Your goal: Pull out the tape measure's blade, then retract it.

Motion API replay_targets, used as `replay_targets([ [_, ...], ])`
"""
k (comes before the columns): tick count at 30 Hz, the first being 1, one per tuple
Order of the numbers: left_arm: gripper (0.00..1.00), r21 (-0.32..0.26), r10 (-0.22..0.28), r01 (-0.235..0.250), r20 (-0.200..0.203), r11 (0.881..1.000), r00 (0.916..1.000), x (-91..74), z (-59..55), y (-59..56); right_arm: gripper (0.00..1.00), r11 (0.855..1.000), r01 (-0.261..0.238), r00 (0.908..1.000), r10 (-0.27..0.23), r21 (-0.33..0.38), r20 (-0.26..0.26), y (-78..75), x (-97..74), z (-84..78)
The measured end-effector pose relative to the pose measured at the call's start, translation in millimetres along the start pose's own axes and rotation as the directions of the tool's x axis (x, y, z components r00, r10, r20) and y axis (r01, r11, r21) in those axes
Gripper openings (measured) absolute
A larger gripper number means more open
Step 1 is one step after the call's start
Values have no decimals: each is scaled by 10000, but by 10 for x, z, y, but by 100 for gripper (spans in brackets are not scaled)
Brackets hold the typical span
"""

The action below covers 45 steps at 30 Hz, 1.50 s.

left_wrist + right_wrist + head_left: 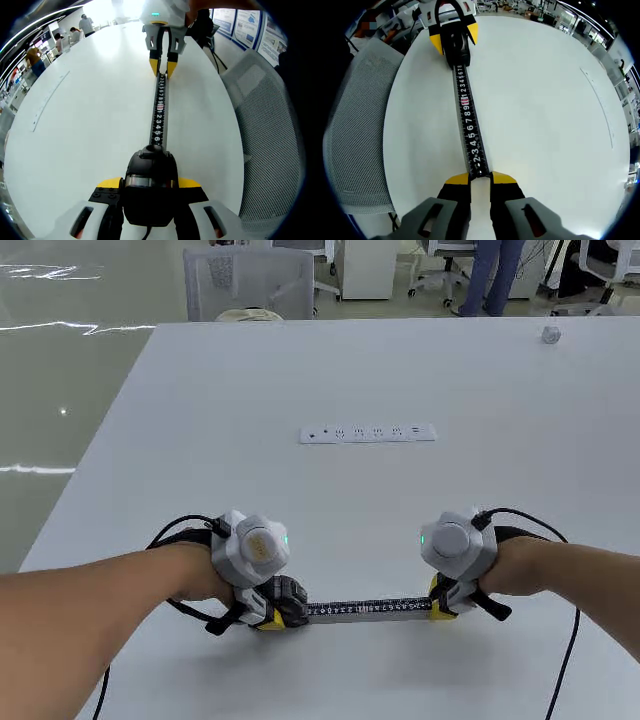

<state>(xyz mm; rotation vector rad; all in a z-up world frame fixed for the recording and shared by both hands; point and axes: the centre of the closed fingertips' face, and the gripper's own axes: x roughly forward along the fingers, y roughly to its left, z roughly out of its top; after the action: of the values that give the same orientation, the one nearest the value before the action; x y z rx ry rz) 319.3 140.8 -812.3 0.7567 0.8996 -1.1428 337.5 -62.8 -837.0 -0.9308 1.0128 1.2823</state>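
Both clamped: left gripper on black plastic tape measure case, right gripper on numbered metal blade tip. Keep pull straight, low over white surface.

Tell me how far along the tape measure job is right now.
Pull-out looks done or nearly so: the blade stretches between the two grippers, its numbered scale exposed. In hand: the left gripper clamps the case, and the right gripper pinches the blade's tip. Left: retracting the blade.
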Motion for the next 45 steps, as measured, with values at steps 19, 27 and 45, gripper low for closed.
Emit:
replay_targets([
  [19, 36, -36, 29, -29, -6, 10000, 10000, -6, 1, -3, 12, 9999, 41, 10000, -40, 163, -52, -13, -37, -114],
  [27, 36, -41, 22, -22, -17, 10000, 10000, -5, -2, -2, 12, 9999, 24, 10000, -23, 145, -50, -17, -50, -146],
  [45, 36, -56, 18, -19, -28, 10000, 10000, 0, -3, 0, 12, 9998, 38, 9999, -36, 188, -113, -39, -76, -246],
])
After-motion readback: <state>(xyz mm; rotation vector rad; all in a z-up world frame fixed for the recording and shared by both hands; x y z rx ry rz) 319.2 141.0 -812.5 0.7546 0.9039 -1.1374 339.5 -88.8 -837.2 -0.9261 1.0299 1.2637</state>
